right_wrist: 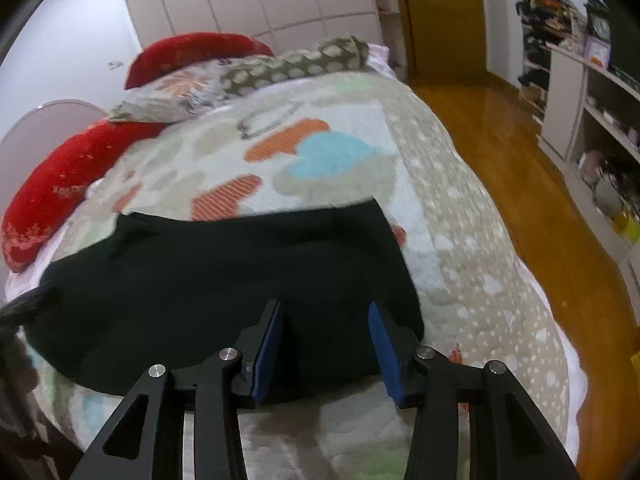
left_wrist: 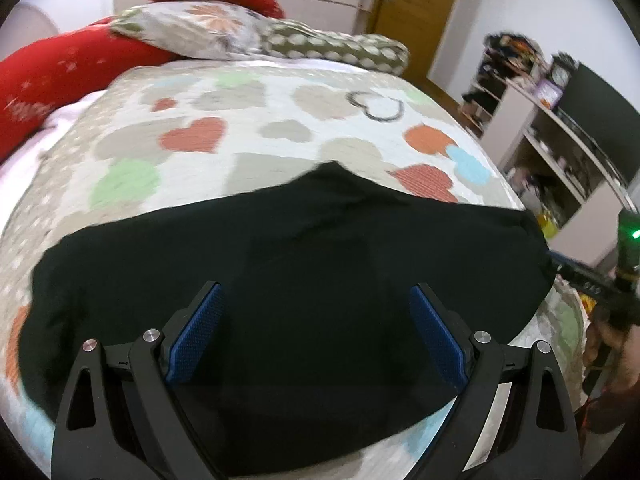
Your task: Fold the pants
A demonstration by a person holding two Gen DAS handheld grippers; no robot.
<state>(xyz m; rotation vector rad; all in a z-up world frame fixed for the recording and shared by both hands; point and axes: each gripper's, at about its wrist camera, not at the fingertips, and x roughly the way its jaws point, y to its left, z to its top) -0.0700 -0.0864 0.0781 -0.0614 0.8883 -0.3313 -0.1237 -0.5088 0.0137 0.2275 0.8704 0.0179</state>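
Note:
Black pants lie spread flat across the near part of a bed with a heart-patterned cover. My left gripper hovers over their middle, its blue pads wide apart and nothing pinched between them. In the right wrist view the same pants stretch off to the left, and their right edge ends just beyond my right gripper. That gripper stands over the near right corner of the fabric. Its blue pads are partly apart and not pressing on the cloth. The picture is blurred.
Red pillows and a patterned pillow lie at the head of the bed. On the right are a wooden floor, a cluttered white shelf unit and a wooden door. The bedspread drops off toward the floor.

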